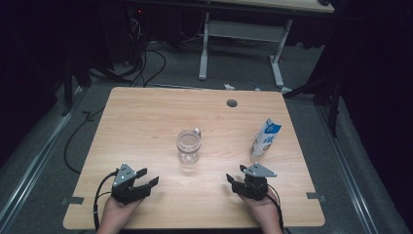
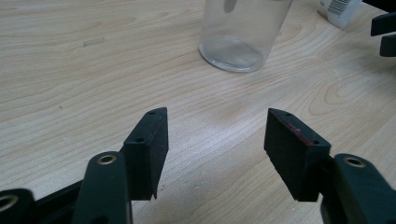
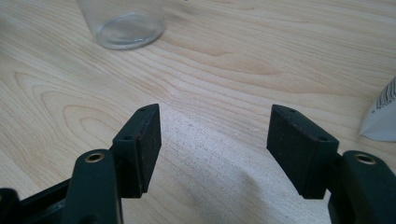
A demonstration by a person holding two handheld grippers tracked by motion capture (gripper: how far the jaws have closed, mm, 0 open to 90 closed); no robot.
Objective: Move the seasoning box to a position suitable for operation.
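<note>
— High view?
— Left gripper (image 1: 147, 178) and right gripper (image 1: 234, 181) rest low on the surface (image 1: 146, 122), jaws wide, nothing between them. The jar (image 1: 188, 146) stands ahead, between the two; a carton (image 1: 266, 138) is ahead of the right one.
— Left gripper view?
— Jaws spread — jar (image 2: 243, 32) ahead, slightly right.
— Right gripper view?
— Also wide and empty — jar (image 3: 122, 21) ahead-left, carton (image 3: 382, 116) at right.
</note>
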